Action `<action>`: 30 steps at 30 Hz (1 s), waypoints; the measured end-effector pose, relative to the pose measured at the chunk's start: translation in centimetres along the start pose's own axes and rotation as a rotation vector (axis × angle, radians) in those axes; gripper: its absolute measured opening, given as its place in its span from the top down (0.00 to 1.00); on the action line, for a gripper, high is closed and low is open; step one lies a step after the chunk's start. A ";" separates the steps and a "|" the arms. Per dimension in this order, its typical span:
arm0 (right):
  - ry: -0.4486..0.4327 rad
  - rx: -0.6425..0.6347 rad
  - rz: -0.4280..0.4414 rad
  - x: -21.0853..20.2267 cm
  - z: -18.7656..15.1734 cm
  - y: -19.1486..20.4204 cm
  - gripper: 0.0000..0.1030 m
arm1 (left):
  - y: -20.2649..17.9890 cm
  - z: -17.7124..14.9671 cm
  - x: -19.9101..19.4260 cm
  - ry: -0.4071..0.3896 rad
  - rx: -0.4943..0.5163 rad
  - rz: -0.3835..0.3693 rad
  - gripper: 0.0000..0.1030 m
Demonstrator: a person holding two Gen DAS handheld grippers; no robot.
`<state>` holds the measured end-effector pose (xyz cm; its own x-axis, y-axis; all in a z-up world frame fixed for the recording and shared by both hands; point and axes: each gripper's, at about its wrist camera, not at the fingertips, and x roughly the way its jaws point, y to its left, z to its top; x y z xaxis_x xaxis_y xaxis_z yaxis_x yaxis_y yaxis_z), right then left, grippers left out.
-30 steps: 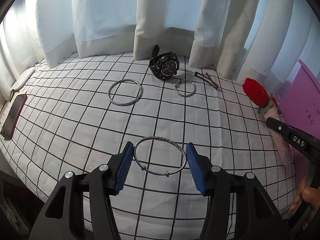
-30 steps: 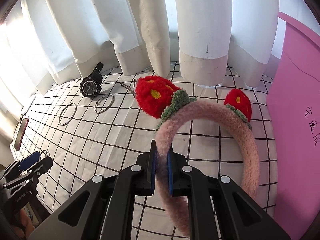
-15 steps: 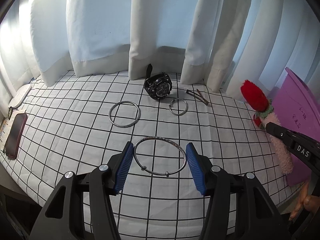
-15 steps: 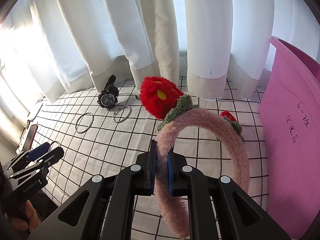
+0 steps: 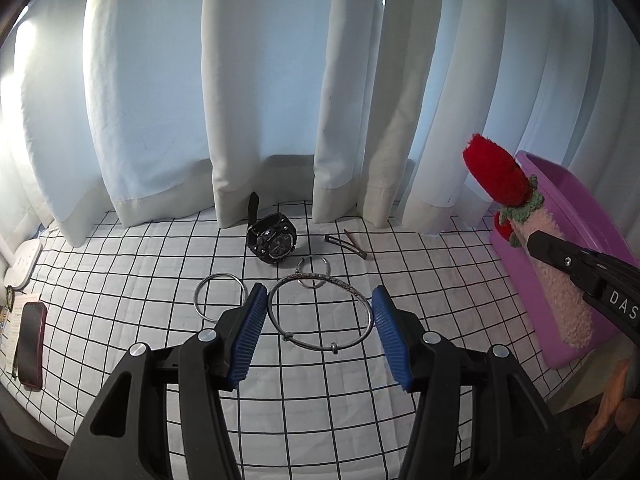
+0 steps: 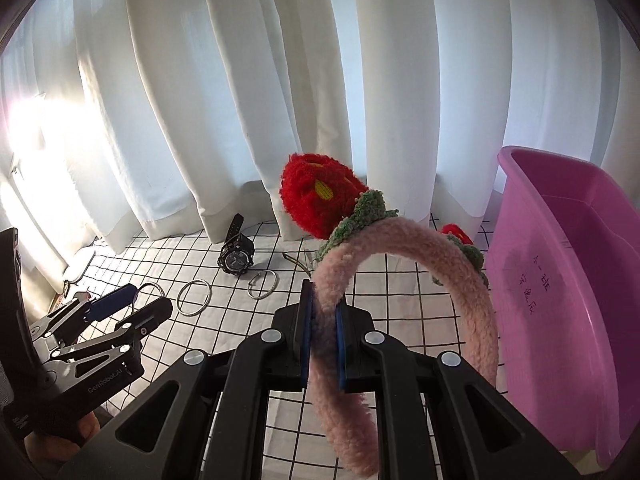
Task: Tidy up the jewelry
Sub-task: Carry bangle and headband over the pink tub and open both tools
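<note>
This looks like a home, most likely a bedroom — a soft surface under a white sheet with a black grid point(image 5: 120, 280) runs up against long white curtains point(image 5: 260, 100) with daylight behind them. Personal things lie about: a phone in a red case point(image 5: 30, 344) at the sheet's edge, a black wristwatch point(image 5: 272, 240), and a purple plastic bin point(image 6: 580, 300) with handwritten characters — household clutter.
</note>
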<state>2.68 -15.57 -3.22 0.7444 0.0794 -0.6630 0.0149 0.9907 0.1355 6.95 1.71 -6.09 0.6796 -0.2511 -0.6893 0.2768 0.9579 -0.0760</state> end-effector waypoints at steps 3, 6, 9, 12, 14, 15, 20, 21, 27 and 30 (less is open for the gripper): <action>-0.045 0.015 -0.022 -1.8 0.7 -0.5 0.91 | -1.1 1.0 -0.4 -0.016 0.029 -0.033 0.49; -0.091 0.032 -0.045 -3.6 1.4 -1.3 0.91 | -2.6 2.1 -0.9 -0.039 0.056 -0.058 0.49; -0.138 0.052 -0.067 -5.9 2.0 -2.9 0.91 | -4.4 3.3 -1.5 -0.061 0.076 -0.086 0.49; -0.175 0.066 -0.086 -8.0 2.7 -5.0 0.90 | -6.8 4.6 -2.0 -0.084 0.095 -0.116 0.49; -0.194 0.071 -0.103 -9.2 3.2 -6.7 0.90 | -8.8 5.4 -2.2 -0.100 0.104 -0.140 0.49; -0.202 0.074 -0.112 -9.8 3.3 -7.7 0.90 | -9.9 5.7 -2.2 -0.109 0.108 -0.148 0.49; -0.216 0.109 -0.135 -12.3 3.7 -13.7 0.90 | -16.0 7.3 -2.0 -0.120 0.131 -0.198 0.49; -0.213 0.114 -0.142 -12.3 3.7 -14.9 0.90 | -17.3 7.5 -2.0 -0.122 0.139 -0.206 0.49; -0.183 0.150 -0.130 -13.3 3.6 -22.3 0.90 | -24.7 8.8 -1.4 -0.126 0.175 -0.254 0.49; -0.167 0.165 -0.106 -13.4 3.2 -25.3 0.90 | -28.0 9.1 -0.8 -0.122 0.197 -0.258 0.49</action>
<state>-5.53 -42.05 4.63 0.8326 -0.0569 -0.5510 0.1976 0.9598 0.1994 4.86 -26.16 3.08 0.6431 -0.5079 -0.5731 0.5681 0.8183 -0.0877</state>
